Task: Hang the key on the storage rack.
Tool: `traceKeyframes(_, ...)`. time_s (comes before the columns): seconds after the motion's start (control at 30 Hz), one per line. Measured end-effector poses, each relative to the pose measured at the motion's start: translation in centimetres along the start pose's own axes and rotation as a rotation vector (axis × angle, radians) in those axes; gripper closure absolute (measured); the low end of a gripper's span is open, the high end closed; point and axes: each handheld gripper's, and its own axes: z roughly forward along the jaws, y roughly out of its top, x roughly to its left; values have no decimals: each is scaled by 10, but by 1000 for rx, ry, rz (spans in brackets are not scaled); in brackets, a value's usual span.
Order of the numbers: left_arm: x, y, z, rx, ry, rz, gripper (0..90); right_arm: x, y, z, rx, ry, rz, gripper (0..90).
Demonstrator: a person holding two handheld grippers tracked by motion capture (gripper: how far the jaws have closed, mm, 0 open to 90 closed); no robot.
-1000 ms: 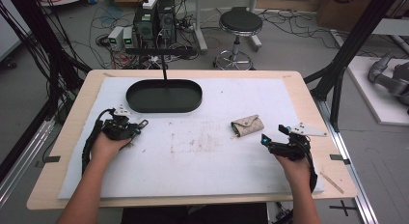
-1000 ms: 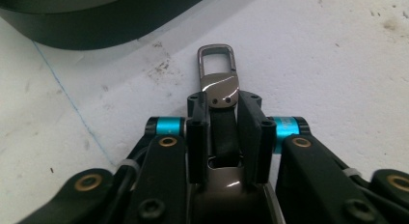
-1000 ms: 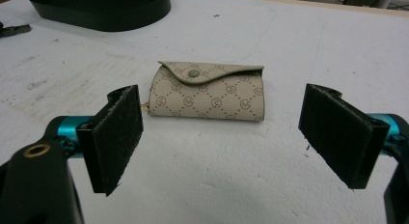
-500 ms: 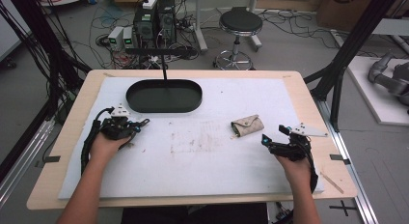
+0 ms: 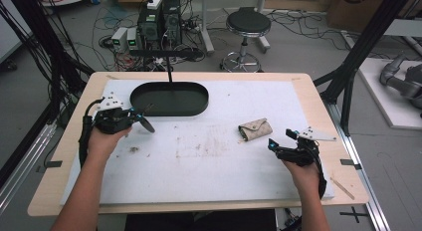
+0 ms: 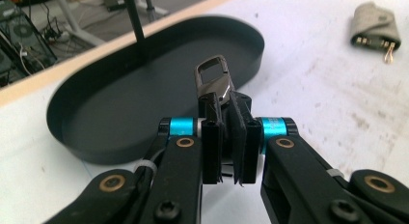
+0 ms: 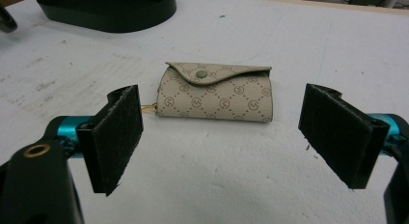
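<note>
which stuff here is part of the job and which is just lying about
In play, likely:
- dark metal snap clip, clamped in left gripper
- beige patterned key pouch, between open right gripper jaws
- black oval tray

Lying about:
- round black stool
- computer towers

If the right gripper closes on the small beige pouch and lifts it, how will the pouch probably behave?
The key pouch looks like soft patterned fabric with a snapped flap, so it will probably squash a little between the padded jaws of the right gripper. It seems light and lies flat, so rolling is unlikely. Something thin and gold-coloured pokes from one end and may dangle.
</note>
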Motion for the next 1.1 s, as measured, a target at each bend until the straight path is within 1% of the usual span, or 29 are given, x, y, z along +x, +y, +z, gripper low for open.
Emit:
traceKeyframes(0.03, 1, 3, 0, -11, 1, -8, 837, 0, 0, 0, 1, 0, 6, 160)
traceKeyframes(0.07, 2, 11, 1, -23, 5, -6, 838, 0, 0, 0, 1, -2, 6, 160)
traceKeyframes(0.1, 2, 11, 1, -23, 5, -6, 838, 0, 0, 0, 1, -2, 6, 160)
traceKeyframes(0.17, 4, 18, 1, -36, 12, -8, 837, -1, -1, 0, 3, -1, 8, 160)
traceKeyframes(0.2, 8, 26, 1, -47, 12, -10, 837, -1, -1, 0, 2, 0, 8, 159)
traceKeyframes(0.23, 8, 26, 1, -47, 12, -10, 838, -1, -1, 0, 2, 0, 8, 159)
traceKeyframes(0.27, 11, 34, 1, -63, 14, -8, 838, -1, -1, 0, 5, 2, 7, 160)
traceKeyframes(0.3, 11, 34, 1, -63, 14, -8, 838, -1, -1, 0, 5, 2, 7, 160)
traceKeyframes(0.33, 12, 38, 1, -73, 17, -12, 838, -1, -1, 1, 6, 2, 6, 160)
traceKeyframes(0.37, 15, 46, 1, -87, 15, -13, 837, -1, -1, 1, 7, 1, 7, 159)
traceKeyframes(0.4, 17, 50, 1, -93, 22, -13, 837, -1, -1, 1, 6, 1, 6, 159)
traceKeyframes(0.43, 17, 50, 1, -93, 22, -13, 838, -1, -1, 1, 5, 3, 7, 159)
traceKeyframes(0.47, 20, 57, 2, -100, 31, -11, 837, -1, -2, 1, 4, 1, 5, 160)
traceKeyframes(0.5, 20, 57, 2, -100, 31, -11, 837, -1, -2, 1, 4, 1, 5, 160)
traceKeyframes(0.53, 23, 65, 3, -101, 49, -4, 837, -1, -2, 1, 6, 2, 11, 160)
traceKeyframes(0.57, 23, 65, 3, -101, 49, -4, 837, -1, -2, 1, 6, 2, 11, 160)
traceKeyframes(0.6, 28, 72, 5, -96, 55, 1, 837, -2, -2, 1, 6, -1, 8, 160)
traceKeyframes(0.63, 30, 75, 6, -94, 62, 4, 837, -2, -2, 1, 4, -2, 10, 160)
traceKeyframes(0.67, 33, 78, 6, -98, 68, -5, 837, -3, -2, 1, 3, -2, 11, 160)
traceKeyframes(0.7, 33, 78, 6, -98, 68, -5, 837, -3, -2, 1, 3, -2, 11, 160)
traceKeyframes(0.73, 38, 83, 8, -106, 73, -11, 837, -3, -3, 0, 6, -1, 15, 160)
traceKeyframes(0.77, 38, 83, 8, -106, 73, -11, 837, -3, -3, 0, 6, -1, 15, 160)
traceKeyframes(0.83, 42, 89, 9, -115, 84, -20, 837, -4, -3, 0, 0, -2, 14, 160)
traceKeyframes(0.87, 47, 94, 13, -112, 87, -25, 837, -4, -3, 0, 0, -1, 17, 160)
traceKeyframes(0.9, 47, 94, 13, -112, 87, -25, 837, -4, -3, 0, 0, -1, 17, 160)
traceKeyframes(0.97, 51, 99, 16, -98, 98, -15, 837, -4, -3, -1, 2, -2, 19, 159)
traceKeyframes(1.0, 55, 102, 20, -93, 101, -22, 837, -5, -3, -1, 1, -3, 19, 160)
traceKeyframes(1.1, 58, 105, 25, -82, 107, -22, 837, -6, -4, -1, 2, -5, 20, 160)
